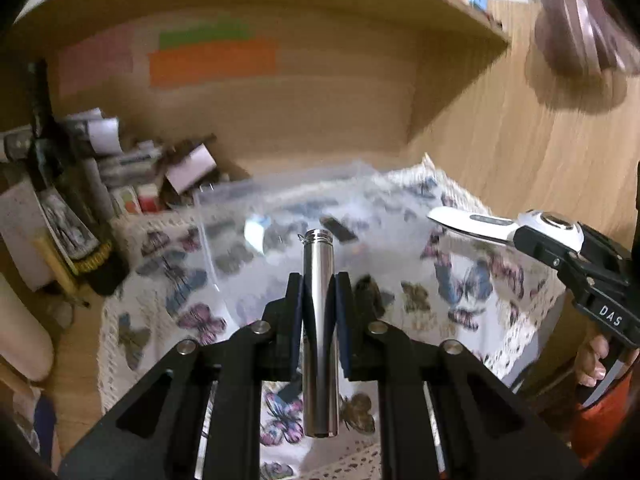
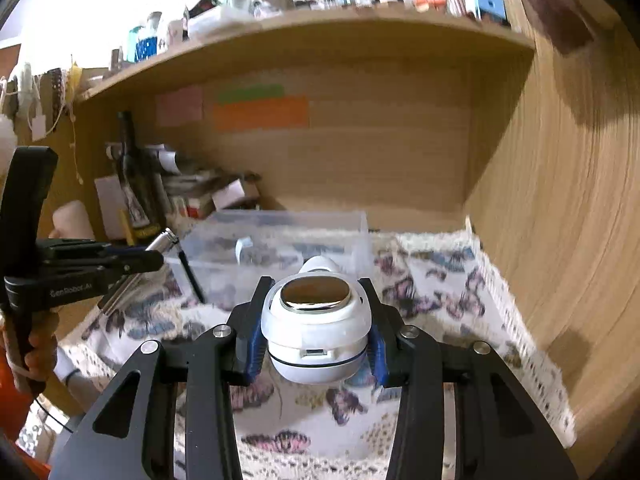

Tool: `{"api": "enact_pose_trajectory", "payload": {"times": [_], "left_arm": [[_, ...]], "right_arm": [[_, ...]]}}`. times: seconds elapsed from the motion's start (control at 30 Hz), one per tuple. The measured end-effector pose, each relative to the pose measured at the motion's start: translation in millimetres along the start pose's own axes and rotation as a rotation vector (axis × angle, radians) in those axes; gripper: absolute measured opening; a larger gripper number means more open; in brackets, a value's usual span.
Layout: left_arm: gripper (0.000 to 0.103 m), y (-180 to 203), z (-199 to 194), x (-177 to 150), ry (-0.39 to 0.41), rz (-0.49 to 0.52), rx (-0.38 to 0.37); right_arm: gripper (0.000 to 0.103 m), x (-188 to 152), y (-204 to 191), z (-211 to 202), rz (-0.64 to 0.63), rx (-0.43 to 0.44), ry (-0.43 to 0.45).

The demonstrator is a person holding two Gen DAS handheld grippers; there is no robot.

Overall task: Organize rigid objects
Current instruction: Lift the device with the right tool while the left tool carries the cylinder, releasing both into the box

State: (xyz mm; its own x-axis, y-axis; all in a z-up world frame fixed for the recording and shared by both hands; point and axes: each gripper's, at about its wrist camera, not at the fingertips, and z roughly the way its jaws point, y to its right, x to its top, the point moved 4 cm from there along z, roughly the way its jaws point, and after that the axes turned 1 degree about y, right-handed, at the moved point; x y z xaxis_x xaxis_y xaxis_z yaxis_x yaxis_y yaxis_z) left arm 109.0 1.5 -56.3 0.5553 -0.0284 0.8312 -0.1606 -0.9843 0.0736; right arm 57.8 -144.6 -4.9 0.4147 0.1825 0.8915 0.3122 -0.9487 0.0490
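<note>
Above the desk's butterfly cloth (image 2: 440, 280): left gripper (image 1: 320, 292) clamps one steel tube (image 1: 320, 320); right gripper (image 2: 316, 320) clamps one white device (image 2: 316, 332); one clear bin (image 2: 280, 236) stands behind.

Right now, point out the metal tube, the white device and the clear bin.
metal tube (image 1: 320, 320), left wrist view, mid-shaft between the pads
white device (image 2: 316, 334), right wrist view, white body below the shiny disc
clear bin (image 2: 280, 236), right wrist view, front wall
</note>
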Motion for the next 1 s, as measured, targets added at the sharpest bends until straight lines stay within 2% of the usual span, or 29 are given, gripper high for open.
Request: {"api": "enact_pose_trajectory", "payload": {"times": [0.23,0.33,0.63,0.87,1.0], "left_arm": [[0.015,-15.2,-14.1,45.3,0.093,-0.008,0.043],[0.015,-21.3,-12.3,59.0,0.107,-0.012,0.061],[0.015,-39.7,45.8,68.6,0.004,-0.035,0.061],[0.015,-46.4,102.9,55.5,-0.125,-0.03,0.035],[0.015,-46.8,122.5,46.8,-0.169,-0.016,0.036]], "right_arm": [[0.038,29.5,-5.9,21.2,-0.025,0.025,0.044],[0.038,38.2,-8.2,36.8,-0.03,0.037,0.039],[0.038,48.9,-18.5,95.9,-0.049,0.085,-0.057],[0.038,44.6,-24.5,146.2,-0.056,0.125,-0.163],[0.038,36.0,-25.2,170.4,-0.043,0.168,-0.232]]}}
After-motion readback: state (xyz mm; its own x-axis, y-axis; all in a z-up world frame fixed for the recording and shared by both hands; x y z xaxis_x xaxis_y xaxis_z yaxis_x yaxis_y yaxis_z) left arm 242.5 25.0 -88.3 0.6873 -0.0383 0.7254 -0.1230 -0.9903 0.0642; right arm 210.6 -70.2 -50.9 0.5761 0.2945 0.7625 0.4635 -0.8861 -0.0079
